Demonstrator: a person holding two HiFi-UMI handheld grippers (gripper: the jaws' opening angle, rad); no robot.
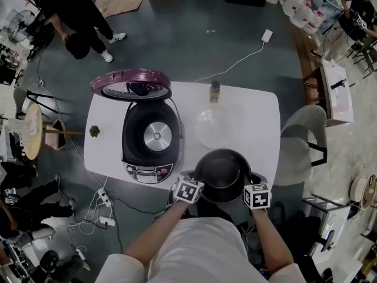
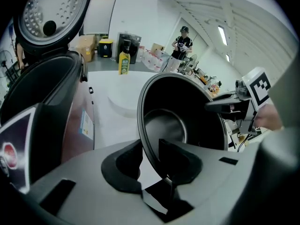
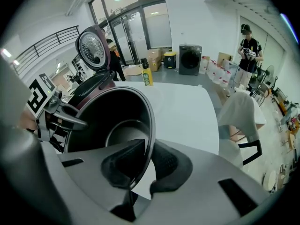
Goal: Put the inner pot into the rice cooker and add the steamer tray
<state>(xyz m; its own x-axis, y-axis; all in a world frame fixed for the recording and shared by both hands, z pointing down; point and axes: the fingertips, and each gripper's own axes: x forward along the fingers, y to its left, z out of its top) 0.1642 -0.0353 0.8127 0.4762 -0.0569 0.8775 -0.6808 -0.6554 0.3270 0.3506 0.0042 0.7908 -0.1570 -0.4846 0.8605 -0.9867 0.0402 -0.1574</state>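
Head view: left tool [image 1: 197,182] and right tool [image 1: 250,183] clamp opposite rims of the inner pot [image 1: 222,168], lower centre of frame, likely balancing it for the open rice cooker [image 1: 150,139] at centre left.

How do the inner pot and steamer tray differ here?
The inner pot is dark and deep, the steamer tray pale and shallow. Left gripper and right gripper clamp the pot's rim; the tray lies untouched on the table. Both are round, outside the rice cooker.
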